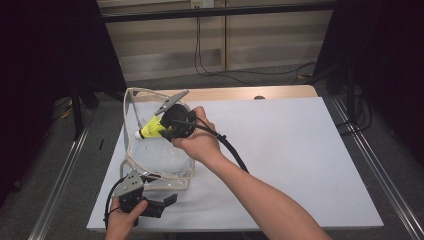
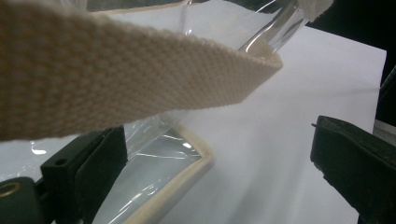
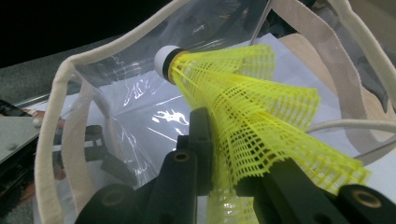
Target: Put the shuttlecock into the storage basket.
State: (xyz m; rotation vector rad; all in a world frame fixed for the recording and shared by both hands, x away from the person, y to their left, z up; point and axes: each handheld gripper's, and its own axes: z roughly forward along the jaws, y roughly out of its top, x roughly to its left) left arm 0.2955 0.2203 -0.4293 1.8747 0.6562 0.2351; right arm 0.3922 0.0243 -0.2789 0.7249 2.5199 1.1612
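Hanging nose-first over the mouth of the bag, the yellow plastic-mesh shuttlecock with a white rounded cork tip (image 3: 261,107) sits clamped between the two black jaws of the right tool (image 3: 224,154), which press its netted skirt flat between them so that the mesh crumples at the pinch. In the high view the same shuttlecock (image 1: 151,129) points left and slightly down, its white tip just inside the upper rim of the clear plastic tote bag with cream woven trim and handles (image 1: 150,160), while the right tool (image 1: 172,127) and the hand gripping it come in from the right, a black cable trailing back along the forearm. The bag stands open near the left edge of the white tabletop (image 1: 290,150), its transparent walls glinting and its cream handles arching over the opening. At the bag's near corner the left tool (image 1: 170,199) rests low on the tabletop in the other hand; in the left gripper view its jaws stand well apart, one black jaw beside the clear wall and cream-edged base of the bag (image 2: 177,158), the other off to the right over bare tabletop, with a cream woven strap (image 2: 116,79) crossing close in front of the camera.
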